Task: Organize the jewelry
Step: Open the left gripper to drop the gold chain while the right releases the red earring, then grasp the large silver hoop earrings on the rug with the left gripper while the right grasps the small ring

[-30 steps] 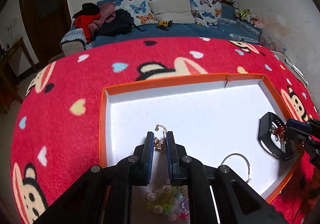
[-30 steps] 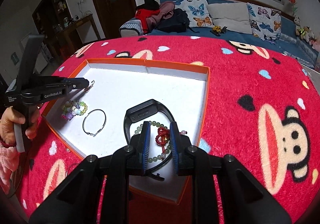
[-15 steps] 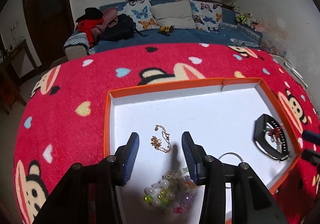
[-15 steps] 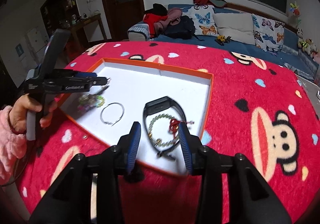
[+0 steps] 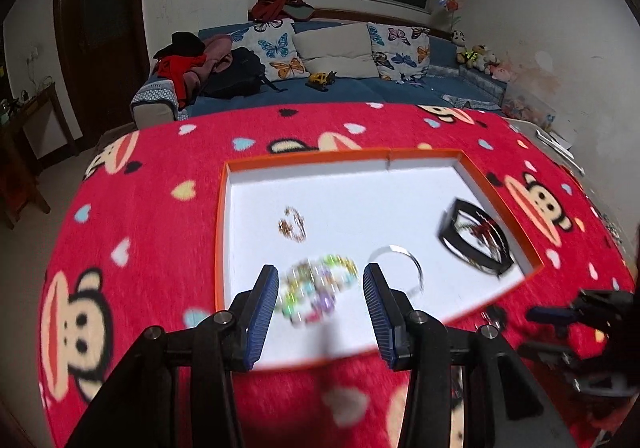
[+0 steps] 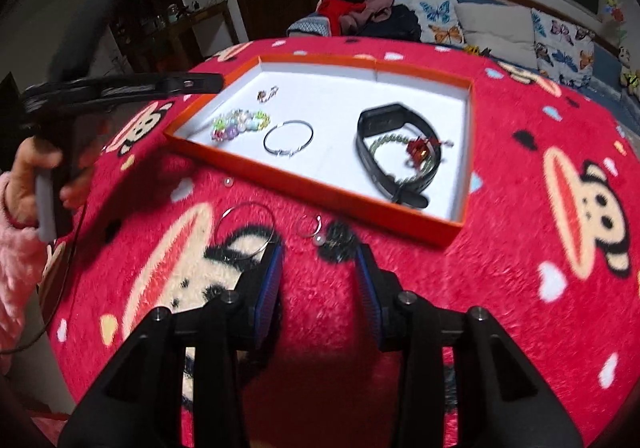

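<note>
Both grippers pulled back from orange tray [image 6: 312, 183] since release. Left gripper [image 5: 320, 300] wide open, empty; gold chain [image 5: 293, 224] lies inside tray. Right gripper [image 6: 319, 272] wide open, empty, above blanket. Next, I judge: I drop onto small ring [image 6: 309, 226], pinch carefully.

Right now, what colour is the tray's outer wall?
Orange, white inside; clearest in the right wrist view.

The far half of the orange-rimmed tray [image 6: 460, 183] lay bare. Its near half was crowded: beaded bracelet [image 6: 239, 123], silver bangle [image 6: 288, 137], black band [image 6: 394, 155]. A wire hoop [image 6: 245, 230] and small ring [image 6: 309, 226] lay on the red blanket [image 6: 500, 268] before the near rim.
</note>
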{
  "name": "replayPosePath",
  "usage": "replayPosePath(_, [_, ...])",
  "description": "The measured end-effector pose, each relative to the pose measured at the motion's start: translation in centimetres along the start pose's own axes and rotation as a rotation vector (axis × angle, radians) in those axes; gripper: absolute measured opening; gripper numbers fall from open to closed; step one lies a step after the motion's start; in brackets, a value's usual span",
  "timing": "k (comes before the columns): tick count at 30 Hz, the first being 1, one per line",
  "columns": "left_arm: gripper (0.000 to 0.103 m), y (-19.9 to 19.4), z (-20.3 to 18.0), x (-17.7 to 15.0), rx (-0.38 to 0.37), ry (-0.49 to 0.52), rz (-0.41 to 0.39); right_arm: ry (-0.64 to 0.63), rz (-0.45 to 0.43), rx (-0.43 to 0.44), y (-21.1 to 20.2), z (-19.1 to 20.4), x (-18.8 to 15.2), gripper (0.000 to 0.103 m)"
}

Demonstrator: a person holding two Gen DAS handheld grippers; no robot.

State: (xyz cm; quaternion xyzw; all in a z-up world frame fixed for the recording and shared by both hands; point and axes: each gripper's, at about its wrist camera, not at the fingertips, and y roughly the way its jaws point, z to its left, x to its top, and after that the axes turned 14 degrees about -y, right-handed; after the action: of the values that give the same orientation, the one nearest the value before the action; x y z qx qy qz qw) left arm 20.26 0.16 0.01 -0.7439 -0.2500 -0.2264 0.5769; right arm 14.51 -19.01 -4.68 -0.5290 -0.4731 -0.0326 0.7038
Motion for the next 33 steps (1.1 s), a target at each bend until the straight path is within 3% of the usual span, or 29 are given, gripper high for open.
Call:
replayPosePath(14, [0.048,-3.0,-2.0,-8.0,-0.084,0.029,0.058,-0.033,0.033,0.014,3.1,0.3,1.3,0.03])
replayPosePath(23, [0.048,-2.3,-4.1,-9.0,-0.127,0.08,0.102,-0.114,0.038,-0.004,3.6,0.8,2.1,0.027])
replayPosePath(33, [0.048,-1.6,-4.1,-9.0,-0.132,0.069,0.109,-0.089,0.025,0.013,3.4,0.2,2.1,0.027])
